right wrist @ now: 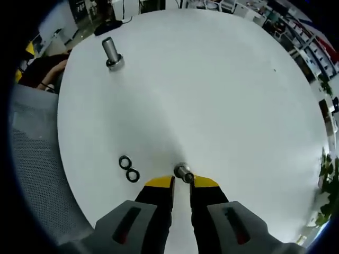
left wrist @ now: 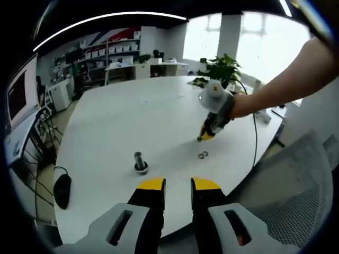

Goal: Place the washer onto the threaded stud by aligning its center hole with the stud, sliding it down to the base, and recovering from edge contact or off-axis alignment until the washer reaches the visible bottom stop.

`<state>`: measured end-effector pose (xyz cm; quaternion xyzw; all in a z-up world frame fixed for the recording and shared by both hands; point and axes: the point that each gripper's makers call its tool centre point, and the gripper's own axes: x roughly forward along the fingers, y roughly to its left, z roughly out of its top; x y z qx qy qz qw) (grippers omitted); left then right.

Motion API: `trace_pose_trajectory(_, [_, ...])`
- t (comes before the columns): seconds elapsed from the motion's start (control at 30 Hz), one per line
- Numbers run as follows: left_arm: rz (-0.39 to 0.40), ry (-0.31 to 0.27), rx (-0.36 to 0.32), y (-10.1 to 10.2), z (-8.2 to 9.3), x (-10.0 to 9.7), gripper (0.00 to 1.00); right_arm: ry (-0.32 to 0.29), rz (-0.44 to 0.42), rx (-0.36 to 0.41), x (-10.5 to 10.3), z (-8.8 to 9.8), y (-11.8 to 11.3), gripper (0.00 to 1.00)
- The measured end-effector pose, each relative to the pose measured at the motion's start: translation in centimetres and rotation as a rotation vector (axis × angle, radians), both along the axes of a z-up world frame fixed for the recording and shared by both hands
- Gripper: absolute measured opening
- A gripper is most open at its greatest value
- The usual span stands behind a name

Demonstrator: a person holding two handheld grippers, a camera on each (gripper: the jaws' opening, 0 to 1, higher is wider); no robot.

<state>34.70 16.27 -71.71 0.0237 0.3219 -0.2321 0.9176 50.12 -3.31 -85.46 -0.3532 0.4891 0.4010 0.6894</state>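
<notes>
Between the yellow tips of the right gripper (right wrist: 181,182), at 6 o'clock in the right gripper view: a small metal ring, apparently the washer (right wrist: 183,172), pinched edge-on just above the white table (right wrist: 212,79). Grey, shiny, round, hole not readable from this angle. Just to 9 o'clock of it, two dark rings (right wrist: 128,169) flat on the tabletop, touching each other, near the table's edge. Far off toward 11 o'clock, the threaded stud (right wrist: 112,53), upright on a dark collar base, bare, well apart from the washer. Wide open white surface between washer and stud. Grey mesh chair back (right wrist: 32,169) beyond the table edge at 8 o'clock.

Seen from the left gripper view: stud (left wrist: 140,162) at centre, slightly to 8 o'clock, standing upright near the table's near edge; rings (left wrist: 203,154) to 3 o'clock of it; right gripper (left wrist: 205,135) tip-down beside them, held by a hand (left wrist: 239,106). Left gripper (left wrist: 178,184) at 6 o'clock, off the table edge, tips spread with a narrow gap, nothing between. Potted plant (left wrist: 222,67) at 1 o'clock on the far rim; black mouse-like object (left wrist: 62,190) at 8 o'clock.
</notes>
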Motion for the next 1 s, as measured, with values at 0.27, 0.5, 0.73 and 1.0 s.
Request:
trace_pose_trajectory(0.27, [-0.004,0.000,0.005,-0.1,0.0,0.0,0.16,0.017,-0.031,0.049,-1.0,0.5,-0.4,0.15])
trace_pose_trajectory(0.5, [-0.005,-0.003,0.010,-0.1,0.0,0.0,0.16,0.037,-0.008,0.148,-3.5,1.1,1.1,0.18])
trace_pose_trajectory(0.73, [-0.012,-0.005,0.015,-0.2,0.0,-0.1,0.16,0.069,0.042,0.120,-5.8,-0.5,2.5,0.19])
trace_pose_trajectory(1.0, [-0.010,-0.009,0.011,-0.2,0.1,-0.1,0.16,0.047,0.060,0.127,-5.7,-0.8,3.4,0.22])
